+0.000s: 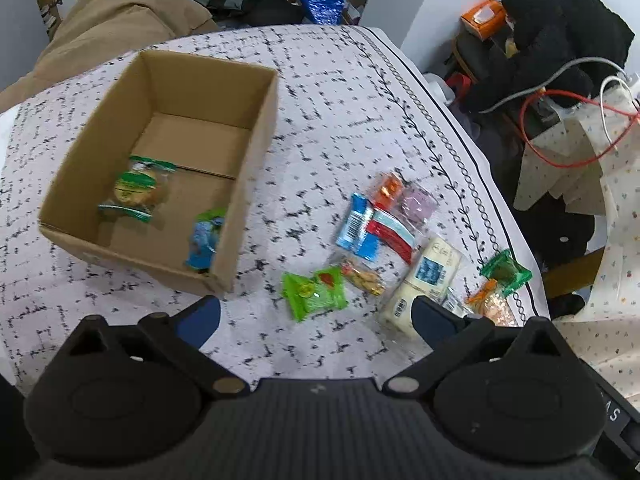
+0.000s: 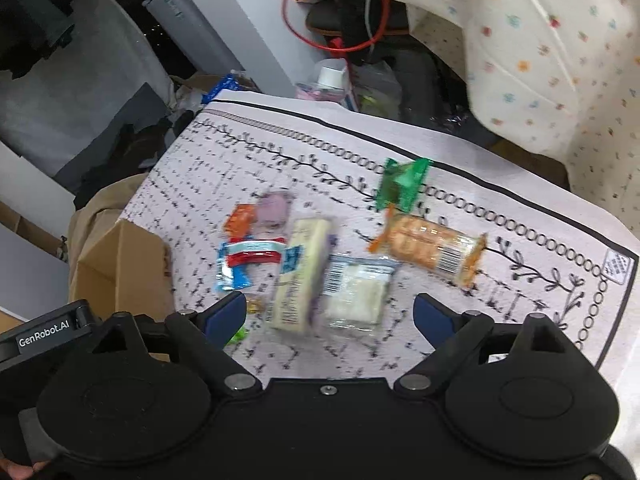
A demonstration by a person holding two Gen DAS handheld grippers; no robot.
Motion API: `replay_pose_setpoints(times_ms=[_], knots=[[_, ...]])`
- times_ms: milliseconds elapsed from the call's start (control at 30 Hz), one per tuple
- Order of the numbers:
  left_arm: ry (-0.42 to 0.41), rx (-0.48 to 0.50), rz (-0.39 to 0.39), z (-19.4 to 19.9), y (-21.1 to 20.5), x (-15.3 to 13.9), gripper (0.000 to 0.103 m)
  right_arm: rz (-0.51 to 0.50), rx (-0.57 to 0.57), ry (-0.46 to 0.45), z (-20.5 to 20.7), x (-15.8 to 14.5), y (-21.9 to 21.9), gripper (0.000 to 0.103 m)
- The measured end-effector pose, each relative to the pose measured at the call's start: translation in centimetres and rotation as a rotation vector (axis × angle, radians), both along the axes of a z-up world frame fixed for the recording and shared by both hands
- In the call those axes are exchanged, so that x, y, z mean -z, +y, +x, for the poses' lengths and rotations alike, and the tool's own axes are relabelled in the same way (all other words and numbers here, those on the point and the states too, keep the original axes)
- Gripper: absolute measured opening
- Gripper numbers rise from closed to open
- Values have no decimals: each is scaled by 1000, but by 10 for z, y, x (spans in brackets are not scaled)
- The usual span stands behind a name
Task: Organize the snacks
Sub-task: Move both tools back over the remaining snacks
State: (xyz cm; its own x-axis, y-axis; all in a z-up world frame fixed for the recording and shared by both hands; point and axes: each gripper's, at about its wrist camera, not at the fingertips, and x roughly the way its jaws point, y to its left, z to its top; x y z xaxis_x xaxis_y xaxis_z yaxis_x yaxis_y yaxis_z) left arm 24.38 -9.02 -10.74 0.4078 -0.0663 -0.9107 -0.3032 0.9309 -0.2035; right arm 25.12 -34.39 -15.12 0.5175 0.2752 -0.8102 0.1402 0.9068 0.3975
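Note:
An open cardboard box (image 1: pixel 256 136) sits on the patterned cloth and holds a green-edged cookie pack (image 1: pixel 134 189) and a blue packet (image 1: pixel 205 240). Loose snacks lie to its right: a bright green packet (image 1: pixel 314 293), a blue bar (image 1: pixel 357 227), a red and white bar (image 1: pixel 394 234), a cream packet (image 1: pixel 424 284). My left gripper (image 1: pixel 316 316) hovers open above the green packet, holding nothing. My right gripper (image 2: pixel 330 314) stands open over the cream packet (image 2: pixel 302 276) and a clear packet (image 2: pixel 356 294), apart from both. An orange cracker pack (image 2: pixel 430 250) and a dark green packet (image 2: pixel 402 184) lie beyond.
The cloth's bordered edge (image 2: pixel 480 174) runs close behind the snacks. Beyond it are a flowered sheet (image 2: pixel 560 60), red cable (image 1: pixel 560 152), dark clothing (image 1: pixel 560 40) and an orange box (image 1: pixel 482 16). A tan garment (image 1: pixel 120 24) lies behind the cardboard box.

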Motion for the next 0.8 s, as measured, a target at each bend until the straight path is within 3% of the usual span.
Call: replay_pose_setpoints(times_ms=[300, 533, 800], knots=[[7, 39, -21, 9, -29, 14, 99, 20, 22, 42, 5, 19, -30, 76], [13, 74, -22, 24, -52, 26, 92, 22, 59, 52, 15, 31, -54, 75], [29, 143, 1, 42, -80, 46, 85, -92, -5, 43, 34, 40, -57, 75]])
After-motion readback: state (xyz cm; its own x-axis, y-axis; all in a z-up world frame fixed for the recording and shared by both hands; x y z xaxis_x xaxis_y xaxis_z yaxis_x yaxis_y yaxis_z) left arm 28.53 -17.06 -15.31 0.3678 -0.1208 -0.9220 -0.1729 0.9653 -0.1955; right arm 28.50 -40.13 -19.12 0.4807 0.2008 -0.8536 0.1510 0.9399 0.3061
